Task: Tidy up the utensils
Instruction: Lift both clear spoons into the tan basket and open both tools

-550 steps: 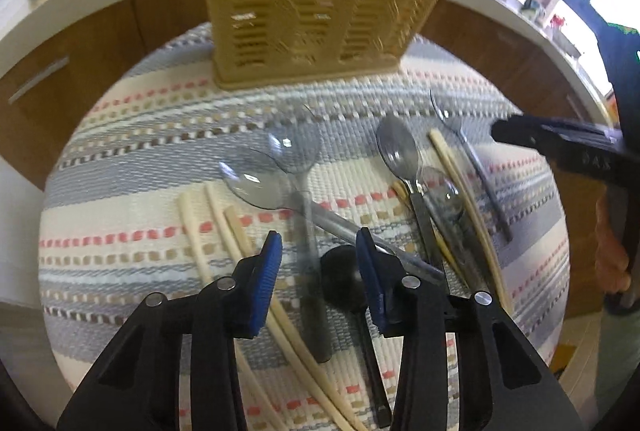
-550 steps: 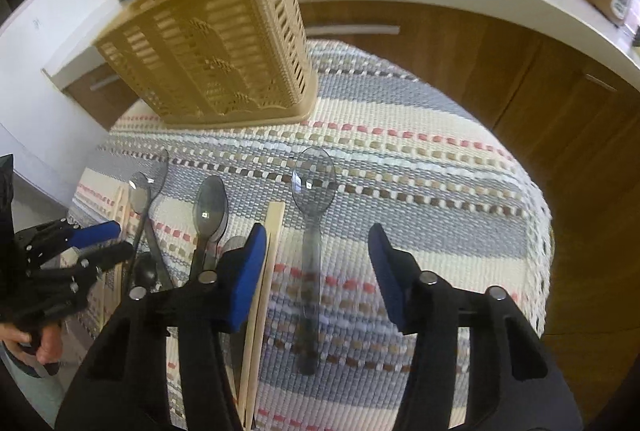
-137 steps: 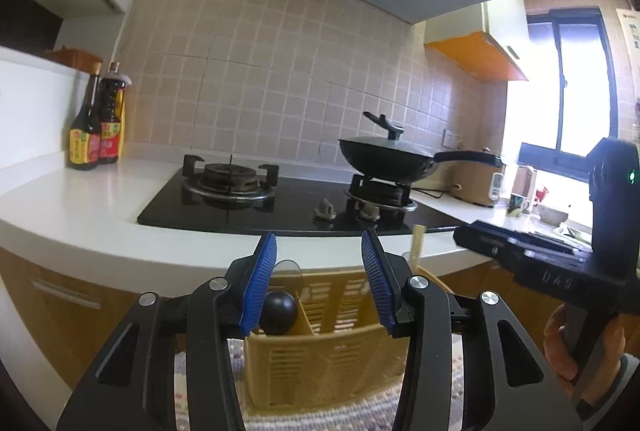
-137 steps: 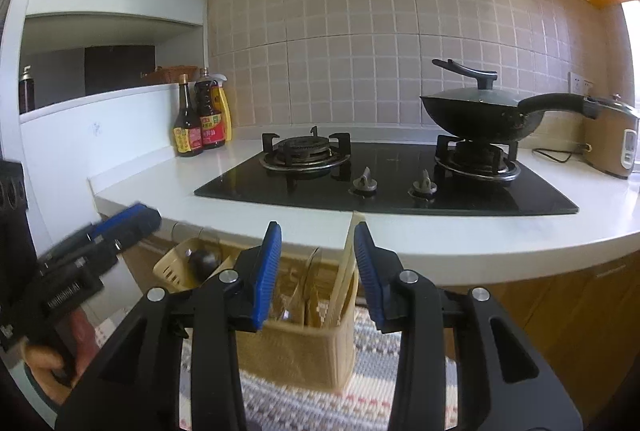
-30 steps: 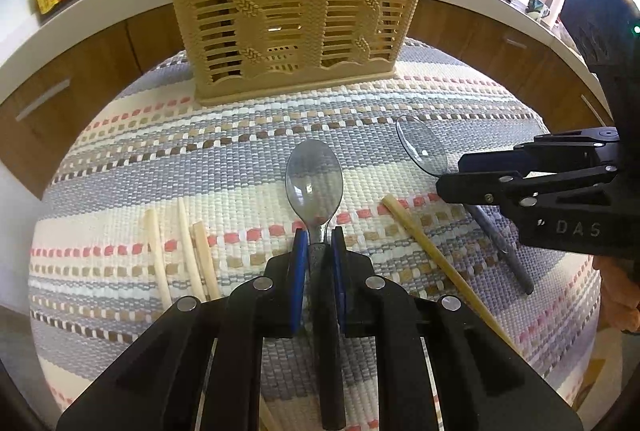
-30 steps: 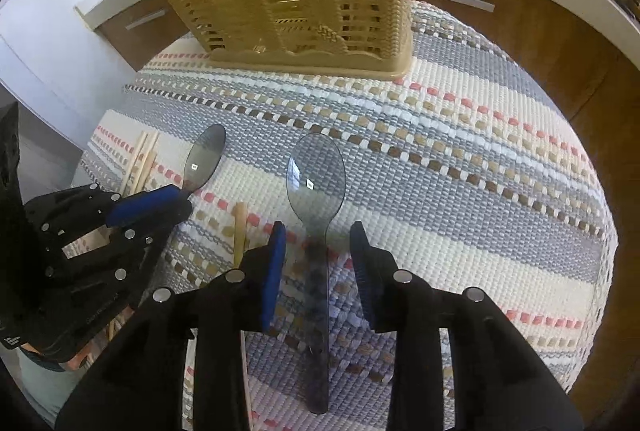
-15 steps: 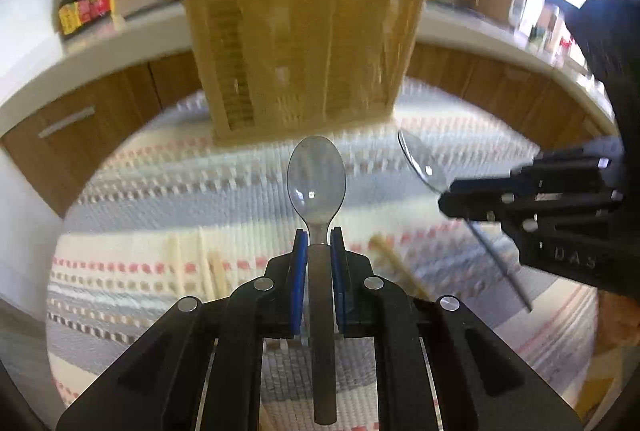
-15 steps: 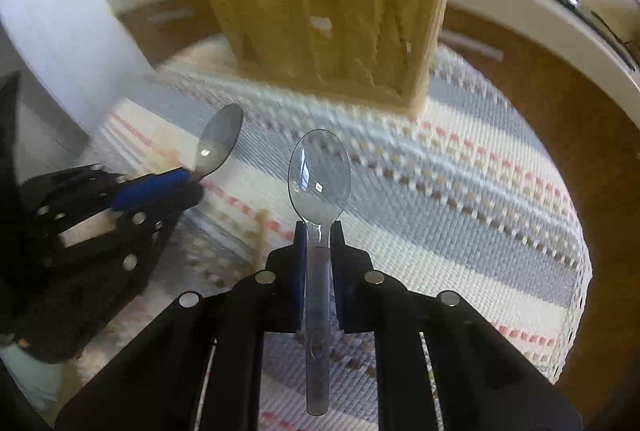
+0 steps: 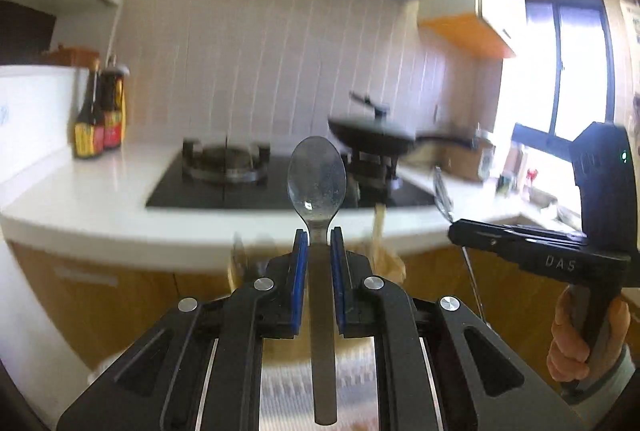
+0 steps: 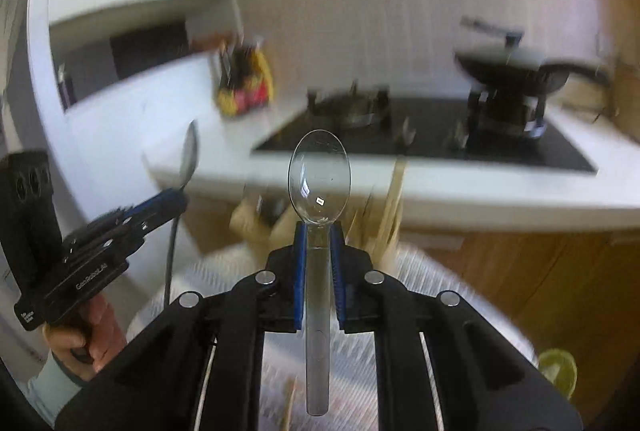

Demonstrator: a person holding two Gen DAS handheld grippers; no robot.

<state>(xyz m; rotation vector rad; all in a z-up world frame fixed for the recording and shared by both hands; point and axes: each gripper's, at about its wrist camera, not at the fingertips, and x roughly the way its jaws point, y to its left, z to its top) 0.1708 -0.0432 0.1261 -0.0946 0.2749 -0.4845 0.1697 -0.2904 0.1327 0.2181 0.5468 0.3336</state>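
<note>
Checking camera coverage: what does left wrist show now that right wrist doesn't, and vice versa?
Only the left wrist view: the bright window and the right gripper from outside.

Only the right wrist view: the yellow-green round object at lower right and the left gripper from outside.

Both: the black gas hob, the dark lidded wok, the sauce bottles, and a spoon clamped by each view's own gripper: grey metal spoon, clear plastic spoon.

left tool [image 9: 319,237] | metal spoon [image 9: 317,178] lifted off mat | right tool [image 10: 319,233] | clear spoon [image 10: 319,182] lifted, view blurred

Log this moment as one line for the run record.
left gripper: shut on metal spoon, lifted | right gripper: shut on clear spoon, lifted | basket: blurred, below | view: motion blur
</note>
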